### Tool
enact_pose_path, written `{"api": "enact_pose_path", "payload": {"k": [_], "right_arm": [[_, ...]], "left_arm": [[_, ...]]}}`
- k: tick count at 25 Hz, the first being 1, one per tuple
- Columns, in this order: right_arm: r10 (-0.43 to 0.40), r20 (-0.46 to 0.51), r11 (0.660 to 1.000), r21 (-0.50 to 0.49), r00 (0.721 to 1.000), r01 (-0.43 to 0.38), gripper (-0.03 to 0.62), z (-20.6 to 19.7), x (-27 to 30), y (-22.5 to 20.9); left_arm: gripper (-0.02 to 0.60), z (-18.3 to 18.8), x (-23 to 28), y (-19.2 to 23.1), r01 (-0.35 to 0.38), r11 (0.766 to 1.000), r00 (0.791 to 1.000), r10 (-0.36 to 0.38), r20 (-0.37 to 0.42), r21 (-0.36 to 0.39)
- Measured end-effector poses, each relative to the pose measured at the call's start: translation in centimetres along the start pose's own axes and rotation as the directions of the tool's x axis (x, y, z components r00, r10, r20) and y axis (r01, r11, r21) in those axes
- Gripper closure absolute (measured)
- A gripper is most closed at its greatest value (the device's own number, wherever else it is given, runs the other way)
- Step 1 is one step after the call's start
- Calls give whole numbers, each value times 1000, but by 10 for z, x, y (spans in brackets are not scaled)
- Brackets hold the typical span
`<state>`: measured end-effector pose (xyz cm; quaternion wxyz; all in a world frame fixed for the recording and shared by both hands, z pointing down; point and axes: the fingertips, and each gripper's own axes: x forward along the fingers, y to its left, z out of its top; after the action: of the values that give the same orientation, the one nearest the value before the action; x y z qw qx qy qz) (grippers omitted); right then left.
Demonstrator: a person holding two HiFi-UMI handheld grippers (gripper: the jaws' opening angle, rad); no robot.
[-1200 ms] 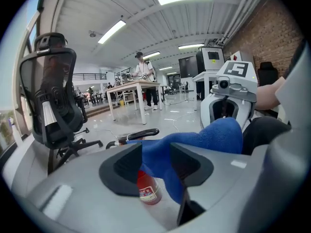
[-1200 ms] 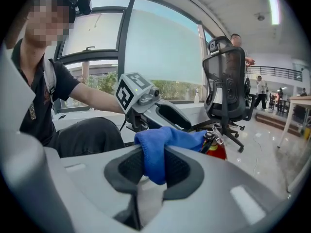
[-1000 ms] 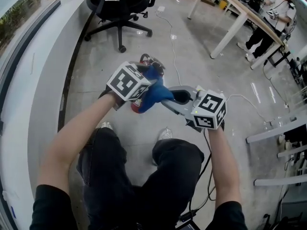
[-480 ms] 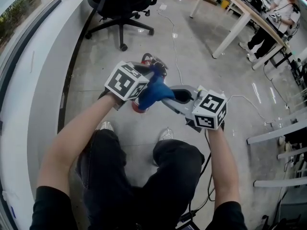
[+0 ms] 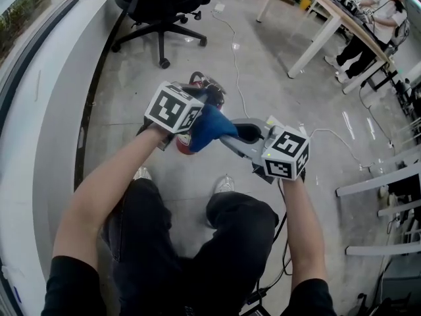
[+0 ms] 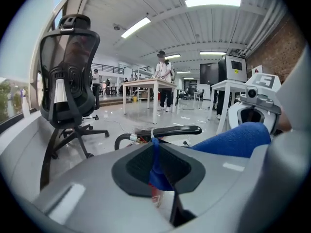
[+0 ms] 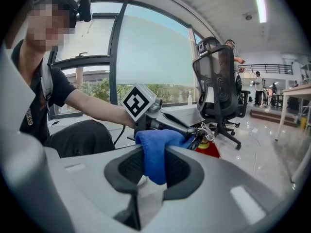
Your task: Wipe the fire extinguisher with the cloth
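A red fire extinguisher (image 5: pixel 184 145) stands on the floor between the person's feet, its black handle (image 6: pixel 167 130) just beyond my left gripper. A blue cloth (image 5: pixel 210 127) is draped over its upper part. My right gripper (image 5: pixel 222 132) reaches in from the right and is shut on the cloth (image 7: pixel 155 154), with the red body (image 7: pixel 210 148) behind it. My left gripper (image 5: pixel 200 104) is at the extinguisher's top. Its jaws have just been opening slightly and stay narrow, pinching a thin edge of the cloth (image 6: pixel 155 165) between its pads.
A black office chair (image 5: pixel 158 5) stands on the floor ahead, next to a white curved ledge (image 5: pixel 39 110) on the left. White table legs (image 5: pixel 316 41) and a standing person (image 5: pixel 375 25) are at the far right. Cables (image 5: pixel 237 64) trail across the grey floor.
The left gripper has shifted a little at the extinguisher's top. The right gripper holds the cloth in the same place.
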<state>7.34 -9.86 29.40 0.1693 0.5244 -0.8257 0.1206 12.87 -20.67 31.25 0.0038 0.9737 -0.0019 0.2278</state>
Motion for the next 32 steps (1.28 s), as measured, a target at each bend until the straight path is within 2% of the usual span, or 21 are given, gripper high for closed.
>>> {"api": "enact_pose_path", "payload": {"k": [6,12,14,17,20,23,27,29,32], "right_arm": [[-9,-3,1000,5,1000,9,514,-1,5,2],[-20,-63,1000,22,998,21,514,-21,12,-1],[-46,-87,998,43,995,50,514,-35,12,-11],[-131,-113,988,69,985,139,514,-56,9,-36],[-215,-76,972,84,974,221,514,-59,8,-65],[-249,-33,964,86,968,251,514,-56,14,-87],[-264,-38,961,81,964,266,514,-65,20,-107],[-291,-30,949,116,956,293,514,-70,19,-119],[-289,82,941,208,954,268,516,-55,15,-129]], "left_arm": [[548,-16,-26,-1,6,1000,1000,-6,-20,22],[538,-44,-29,-11,54,997,993,-47,-107,62],[538,-51,-24,-12,58,995,991,-48,-125,79],[537,-53,-14,-12,55,994,990,-42,-132,96],[528,-45,-6,-2,12,994,994,0,-109,108],[494,-35,-4,9,-29,996,997,34,-64,89],[469,-32,-3,9,-6,996,998,12,-62,88],[449,-36,-1,7,10,995,997,-2,-81,96],[437,-39,2,7,10,994,996,-1,-86,106]]}}
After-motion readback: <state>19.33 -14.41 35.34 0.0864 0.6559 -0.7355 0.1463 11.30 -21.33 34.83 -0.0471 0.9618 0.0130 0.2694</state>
